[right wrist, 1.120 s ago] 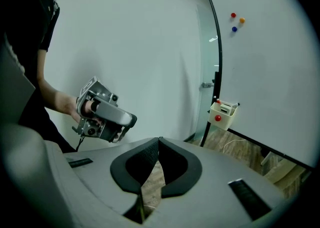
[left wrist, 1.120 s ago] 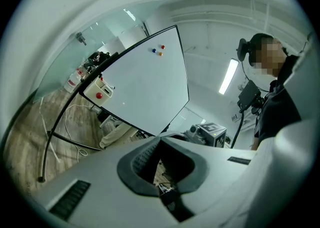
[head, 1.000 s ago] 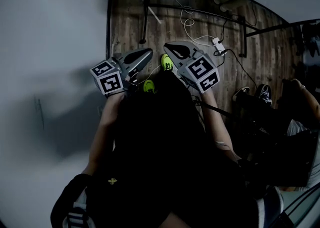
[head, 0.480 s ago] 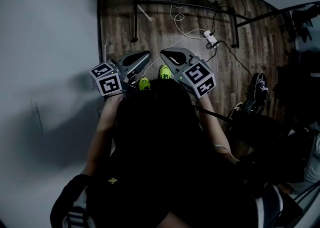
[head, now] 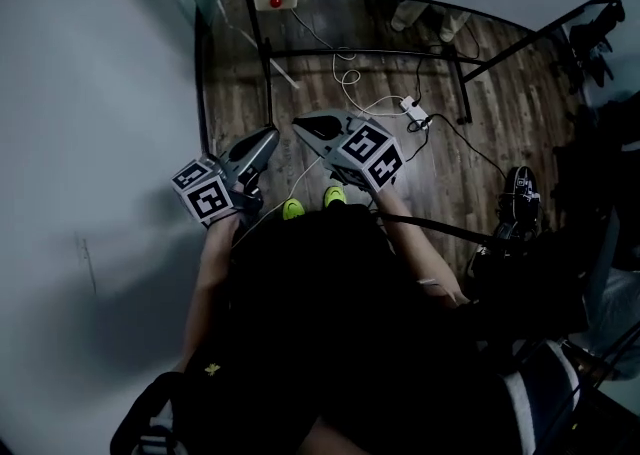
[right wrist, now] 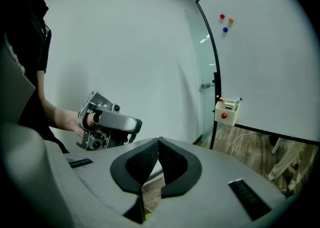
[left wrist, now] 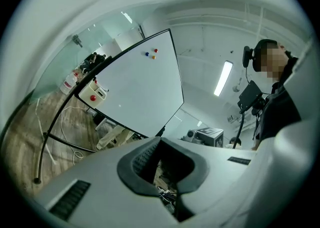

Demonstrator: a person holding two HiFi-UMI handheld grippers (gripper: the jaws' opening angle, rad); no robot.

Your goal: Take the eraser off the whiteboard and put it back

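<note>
1. I take the small cream box with a red dot [right wrist: 227, 109], clinging to the lower left corner of the whiteboard [right wrist: 270, 56], for the eraser or its holder. I cannot tell which, so I might grab the wrong piece.
2. The box is well apart from both tools. The right gripper [right wrist: 159, 144] has its jaws pressed together and empty; the left gripper [left wrist: 160, 142] looks the same. If I arrive like that, the tips would knock the box loose.
3. The board's thin stand [head: 266, 63] could rock under a hard push.
4. A loose white cable [head: 343, 71] on the floor ahead could snag my feet.
</note>
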